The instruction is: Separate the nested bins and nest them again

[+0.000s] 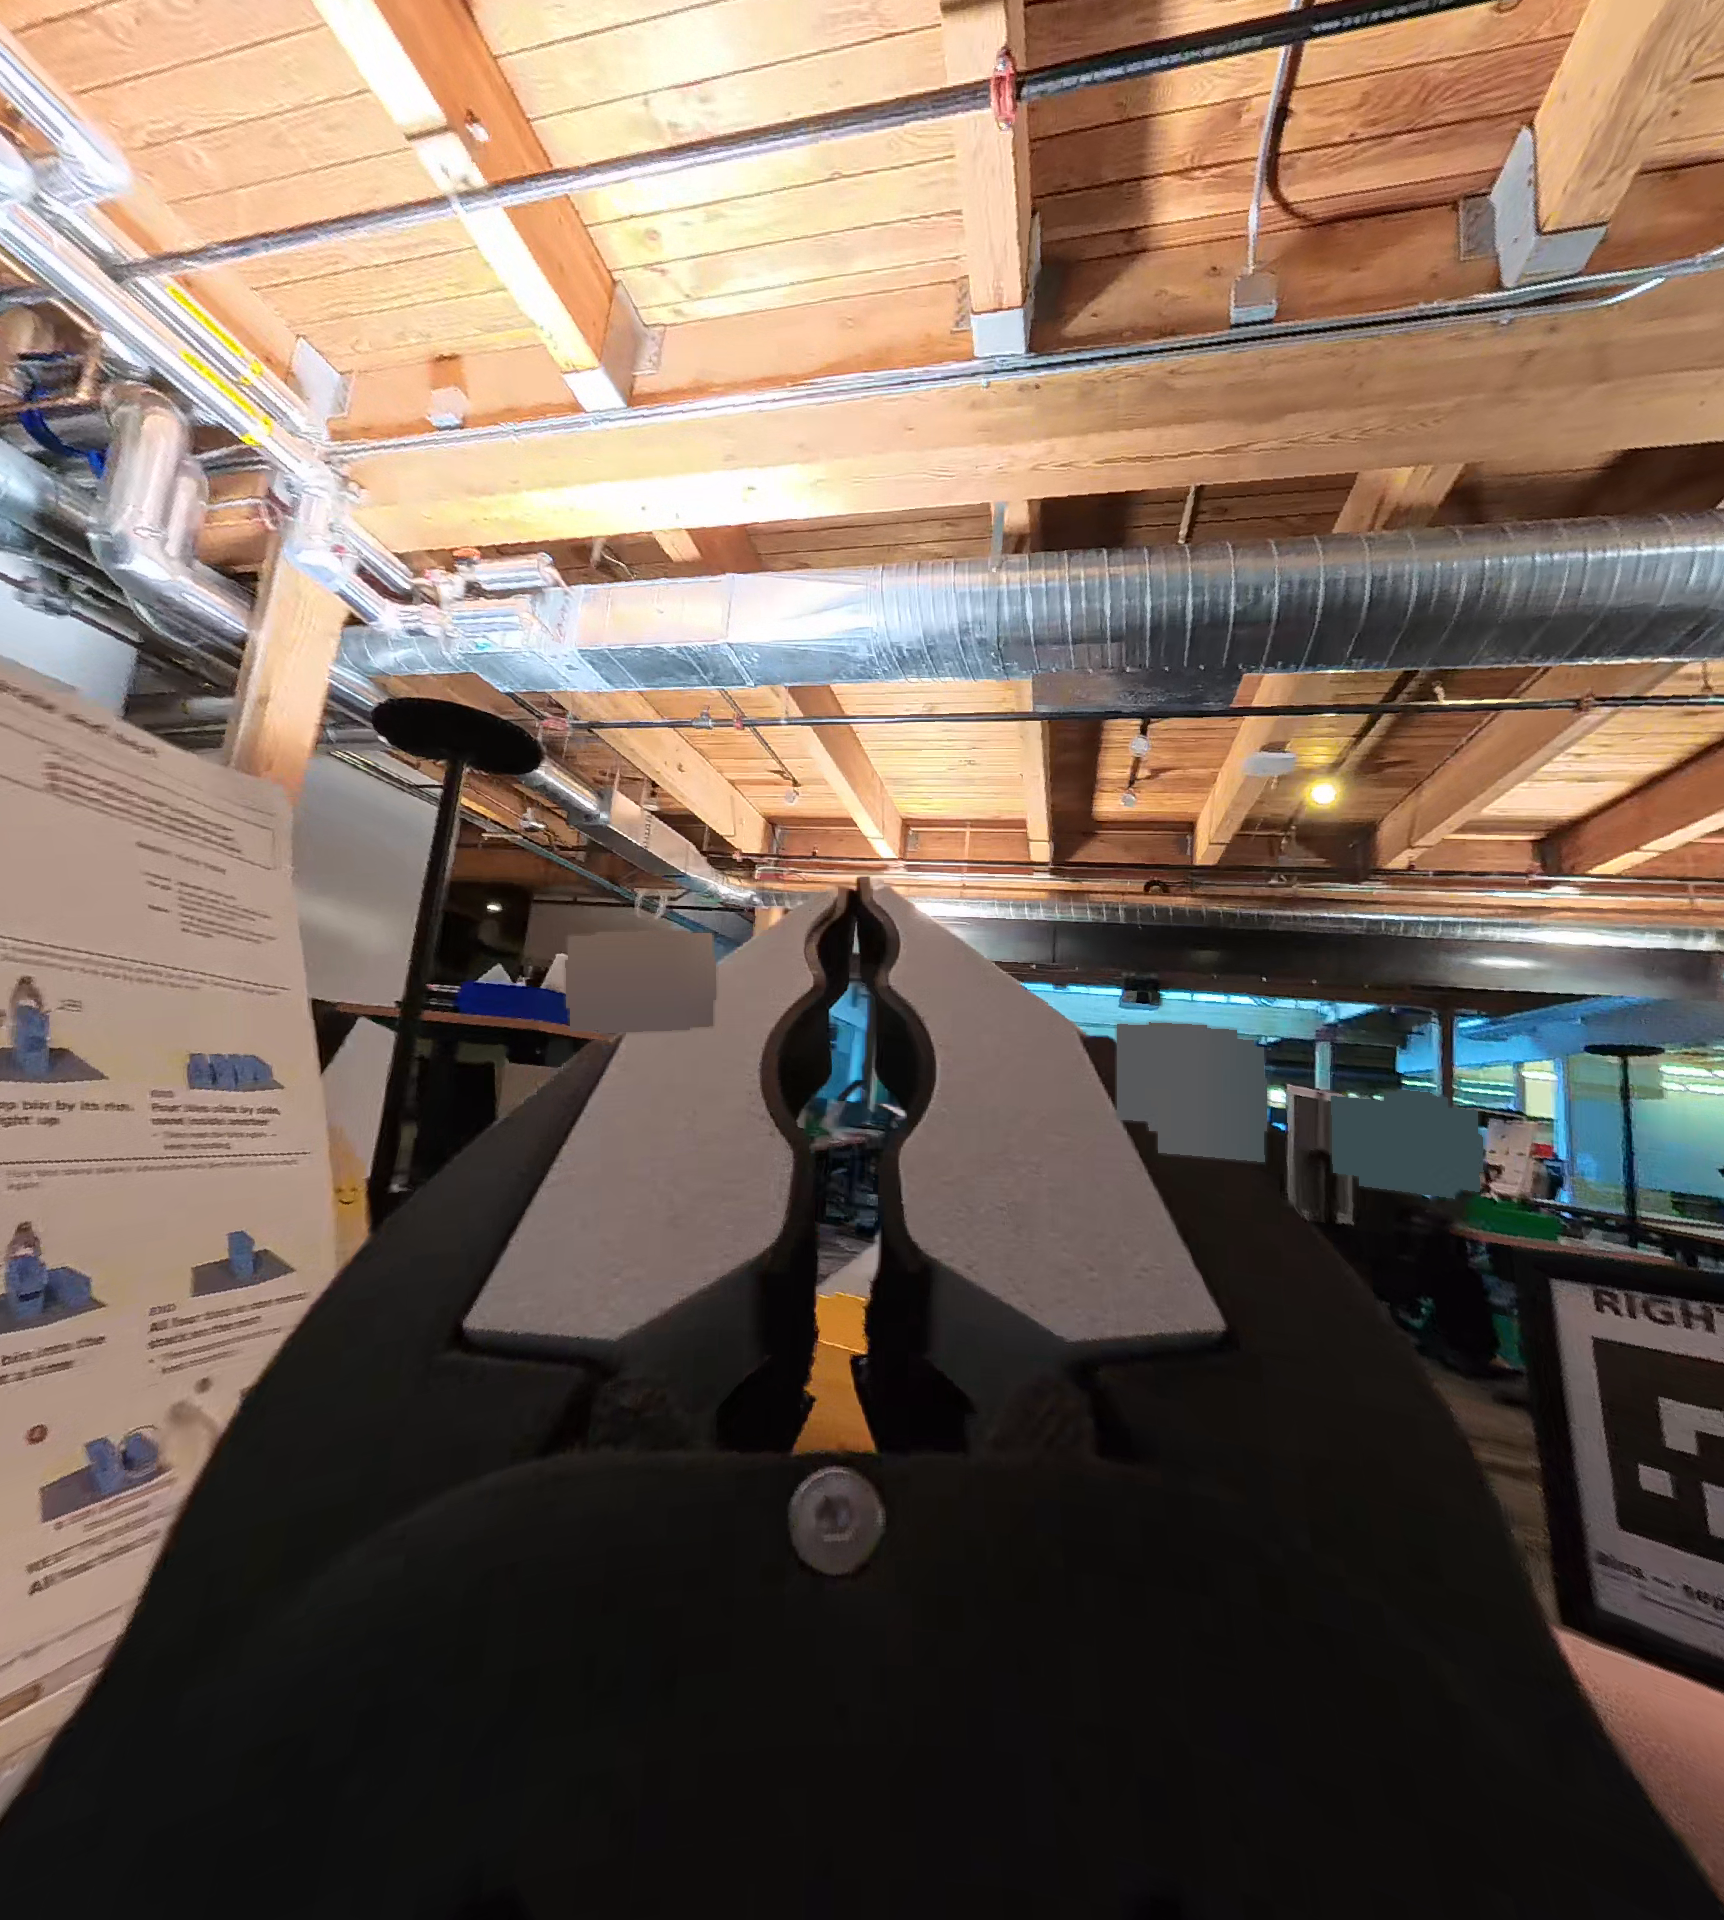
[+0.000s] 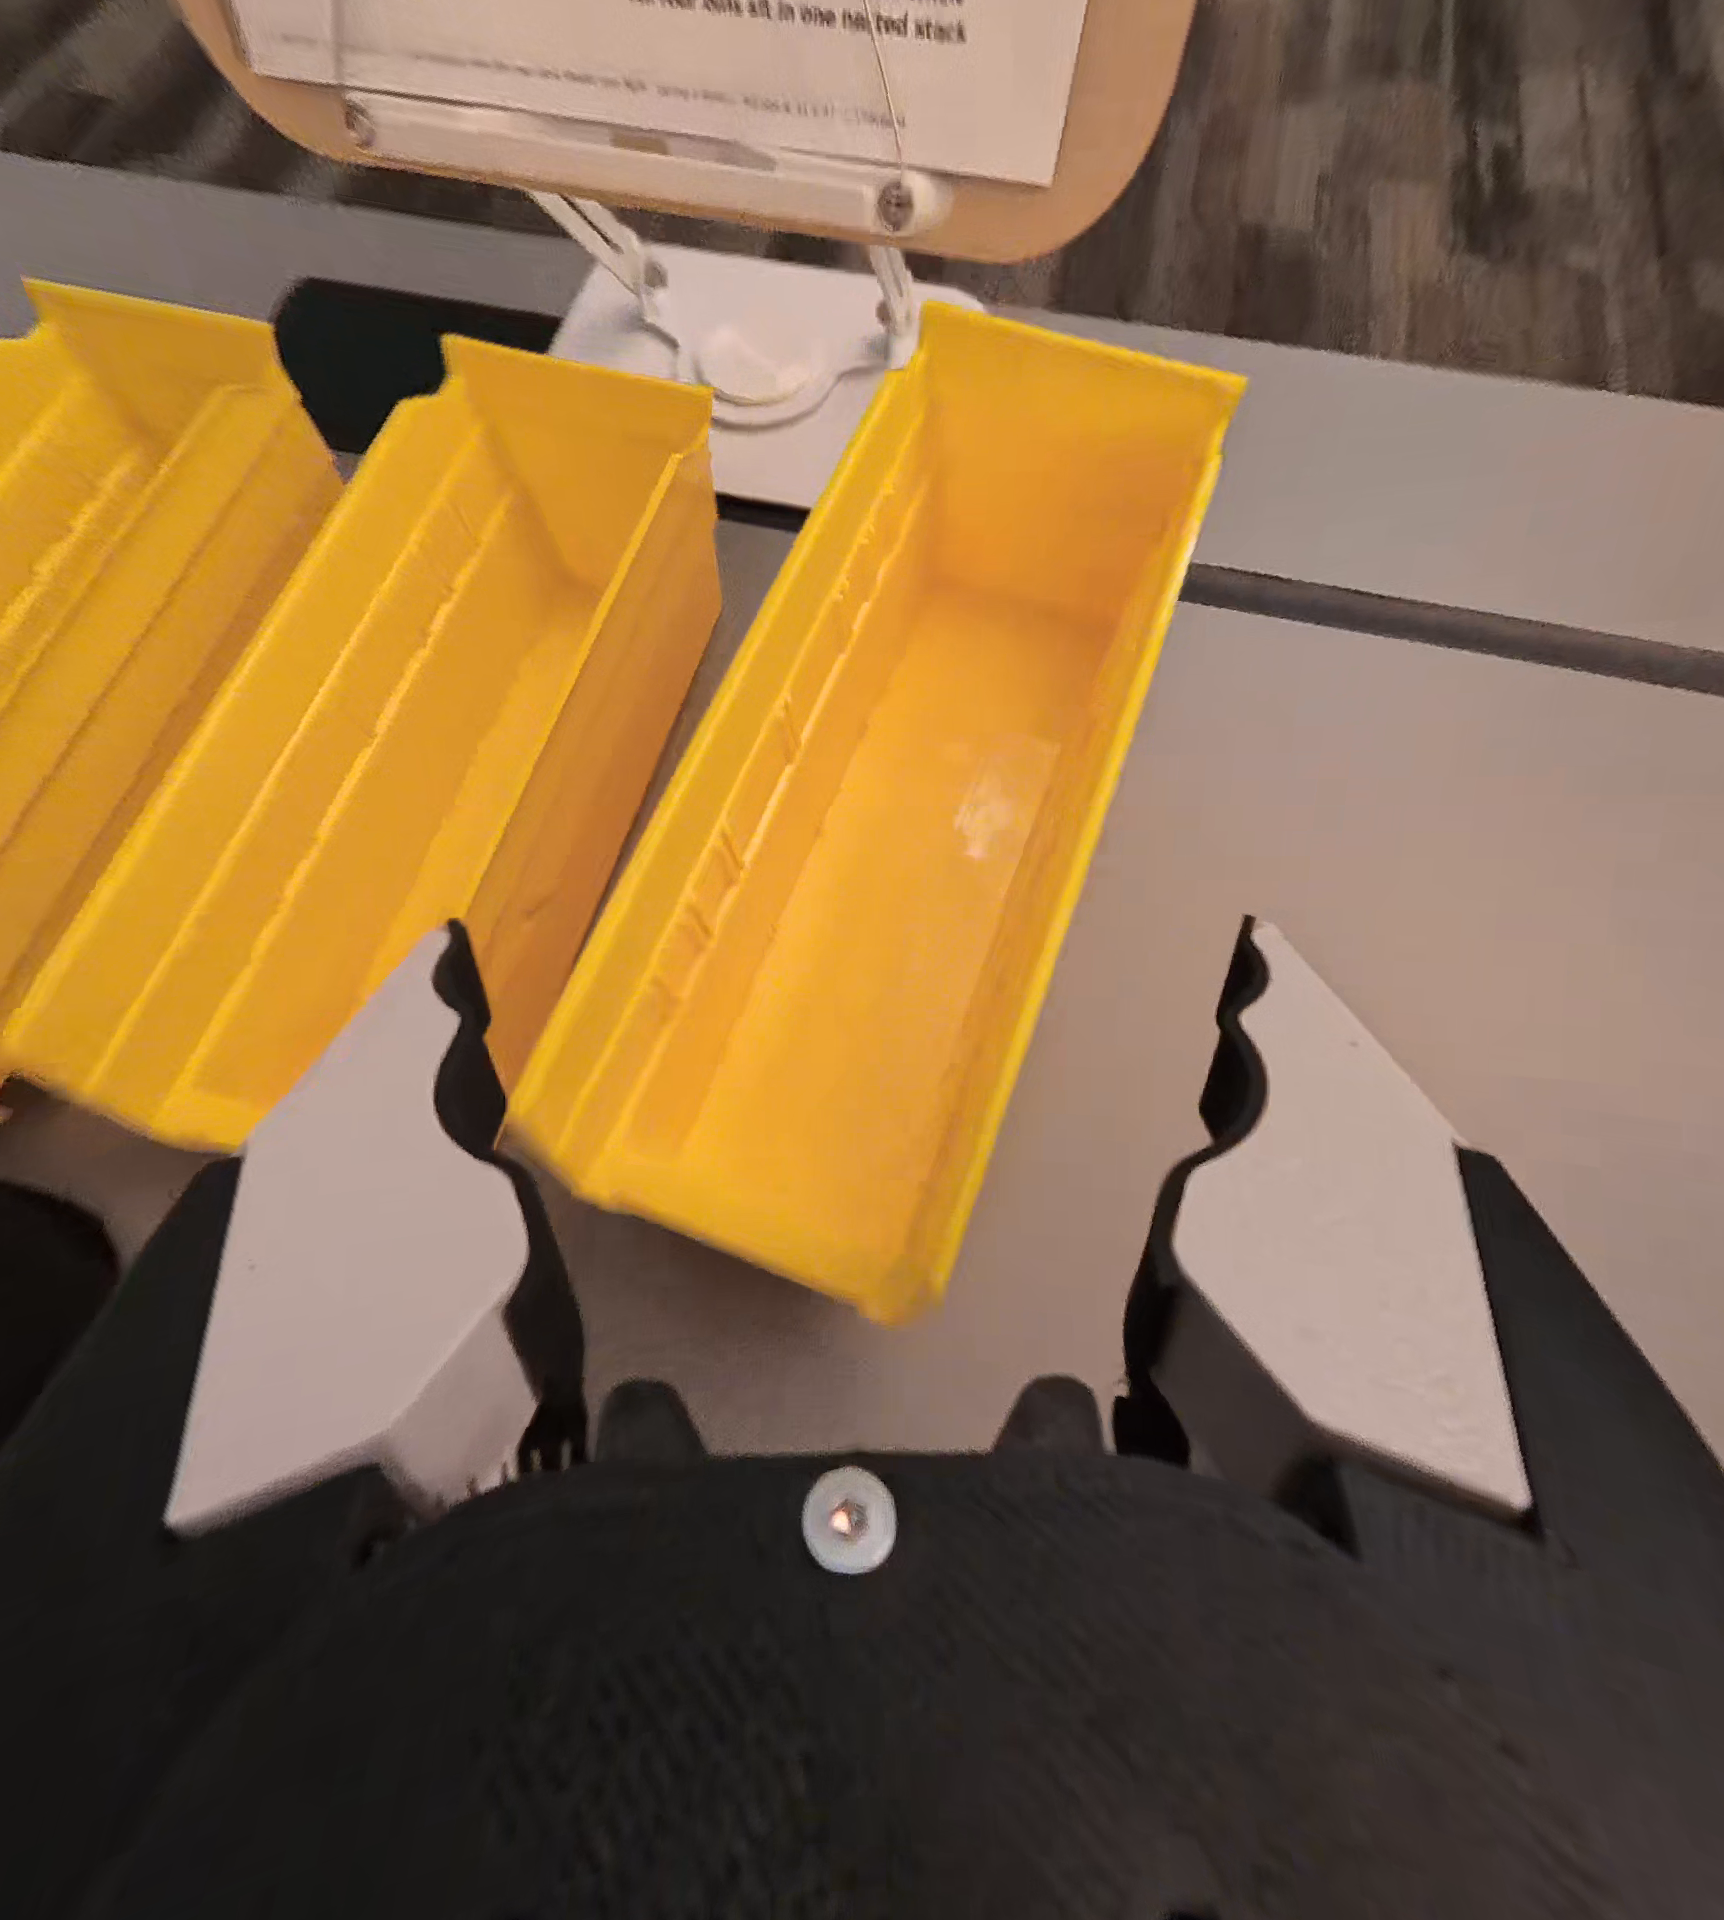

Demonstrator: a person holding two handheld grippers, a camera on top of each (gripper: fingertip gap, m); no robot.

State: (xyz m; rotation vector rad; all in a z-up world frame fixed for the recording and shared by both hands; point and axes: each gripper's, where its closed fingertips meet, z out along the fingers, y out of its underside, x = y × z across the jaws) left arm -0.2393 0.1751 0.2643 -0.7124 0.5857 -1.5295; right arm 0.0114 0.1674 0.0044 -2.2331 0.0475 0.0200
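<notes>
My right gripper is wide open over the grey table, holding nothing. 3 long yellow plastic bins lie side by side near the table's far edge. My left gripper is closed on nothing, pointing up at the wooden ceiling.

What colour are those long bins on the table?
Yellow bins, all three, on a grey table; the right wrist view shows them best.

left gripper: black textured plastic body, rough printed surface
left fingers: flat light-grey faces, black wavy inner edges
left screw: silver hex-socket, centred on body
right gripper: same black printed body, layer lines visible
right fingers: pale grey wedges, black scalloped pads
right screw: silver, with washer
</notes>
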